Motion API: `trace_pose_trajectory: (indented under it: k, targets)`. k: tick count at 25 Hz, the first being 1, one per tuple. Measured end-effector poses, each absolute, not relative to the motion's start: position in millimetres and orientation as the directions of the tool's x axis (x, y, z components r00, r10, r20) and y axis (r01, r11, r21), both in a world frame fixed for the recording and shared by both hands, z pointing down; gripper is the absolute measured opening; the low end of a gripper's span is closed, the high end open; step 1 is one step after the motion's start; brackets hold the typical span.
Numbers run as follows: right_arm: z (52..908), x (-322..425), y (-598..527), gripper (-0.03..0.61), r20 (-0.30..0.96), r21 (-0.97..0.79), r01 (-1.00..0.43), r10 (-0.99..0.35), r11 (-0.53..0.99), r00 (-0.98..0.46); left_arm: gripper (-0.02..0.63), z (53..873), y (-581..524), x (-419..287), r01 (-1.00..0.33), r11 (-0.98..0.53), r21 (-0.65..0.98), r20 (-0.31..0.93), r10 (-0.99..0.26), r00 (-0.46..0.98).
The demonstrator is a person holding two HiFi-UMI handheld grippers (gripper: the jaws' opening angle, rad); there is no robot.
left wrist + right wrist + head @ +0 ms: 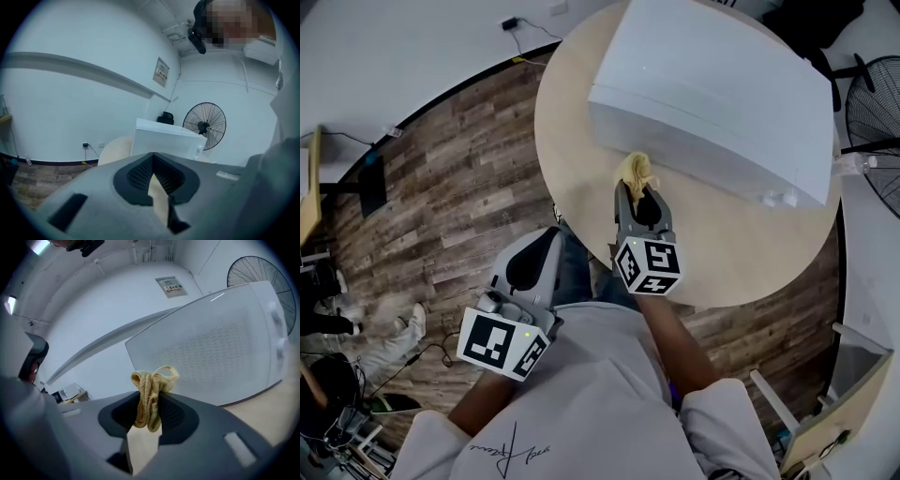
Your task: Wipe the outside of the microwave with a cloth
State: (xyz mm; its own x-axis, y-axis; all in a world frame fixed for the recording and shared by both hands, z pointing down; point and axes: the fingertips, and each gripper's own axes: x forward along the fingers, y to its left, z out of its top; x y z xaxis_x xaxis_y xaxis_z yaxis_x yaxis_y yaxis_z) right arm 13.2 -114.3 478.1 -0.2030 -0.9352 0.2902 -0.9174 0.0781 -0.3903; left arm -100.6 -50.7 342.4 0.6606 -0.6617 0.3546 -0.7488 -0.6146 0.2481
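right tongs (151, 394) clamped on yellow cloth (154, 378) beside white microwave (220, 348), left tongs (153, 156) closed, empty

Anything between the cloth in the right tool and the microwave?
Nothing visible. The right tool grips the yellow cloth, facing the perforated side of the microwave; only bare table lies between them.

Dark wood-plank floor (459, 178) is running beneath a round, pale table (567, 131). White walls (70, 108) are closing in the room, with a grey rail (79, 69) crossing one. A black standing fan (204, 125) is sitting near the corner. A cable (86, 146) is hanging from a wall socket. A ceiling light (40, 245) is glowing.
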Motion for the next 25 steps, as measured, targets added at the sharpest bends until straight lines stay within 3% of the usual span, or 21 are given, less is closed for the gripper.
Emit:
trace_pose_trajectory:
  k: [25]
  targets:
    - [425,102,-46,0.123,0.288,-0.327,-0.942,-0.942,0.075,-0.175,-0.009,347,-41,-56,-0.719,-0.648,0.251,0.340,-0.637,0.692]
